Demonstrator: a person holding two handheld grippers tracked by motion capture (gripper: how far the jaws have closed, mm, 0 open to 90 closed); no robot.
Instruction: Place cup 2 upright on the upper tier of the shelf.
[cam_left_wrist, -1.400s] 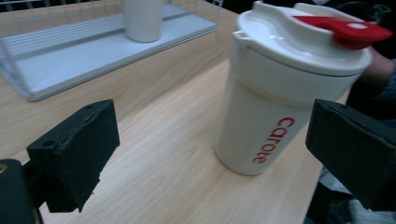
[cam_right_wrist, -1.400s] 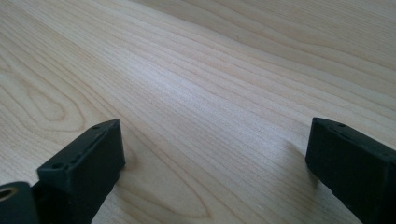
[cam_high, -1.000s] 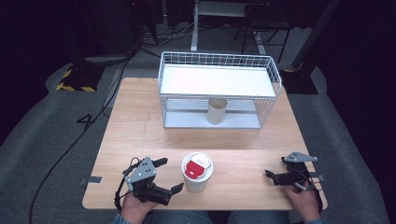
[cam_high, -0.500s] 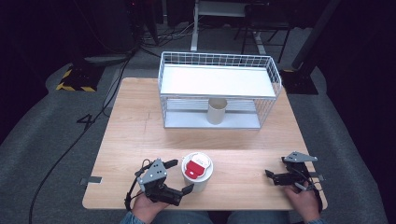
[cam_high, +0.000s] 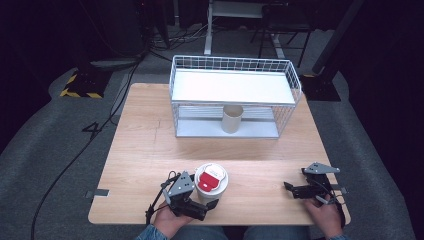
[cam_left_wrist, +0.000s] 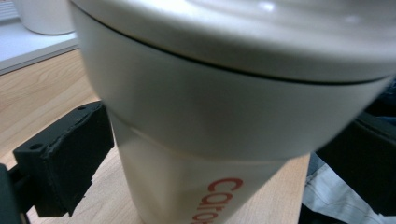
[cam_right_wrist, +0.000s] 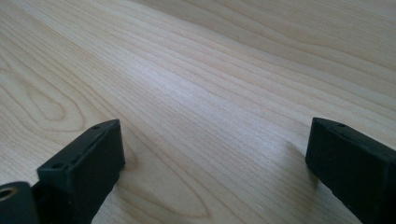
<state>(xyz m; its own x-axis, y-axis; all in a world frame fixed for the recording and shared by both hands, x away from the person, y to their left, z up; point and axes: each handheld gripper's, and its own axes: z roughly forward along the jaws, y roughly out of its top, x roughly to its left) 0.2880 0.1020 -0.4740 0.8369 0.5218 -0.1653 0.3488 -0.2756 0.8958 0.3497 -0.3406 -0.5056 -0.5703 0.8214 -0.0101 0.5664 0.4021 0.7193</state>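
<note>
Left claw (cam_high: 207, 200) shifted rightward since earlier frames, now straddling cream paper cup with white lid and red label (cam_high: 211, 181). Jaws spread wide, one each side of cup body; in left gripper view cup (cam_left_wrist: 224, 121) sits between jaws, contact not clear, nothing clamped. Cup upright on light wooden table (cam_high: 150, 150), just ahead of left claw. Right claw (cam_high: 295, 190) unmoved, resting on table well right of cup, jaws wide apart, empty. White wire basket shelf (cam_high: 235, 95) beyond cup, small cream cylinder (cam_high: 232, 118) under it.
</note>
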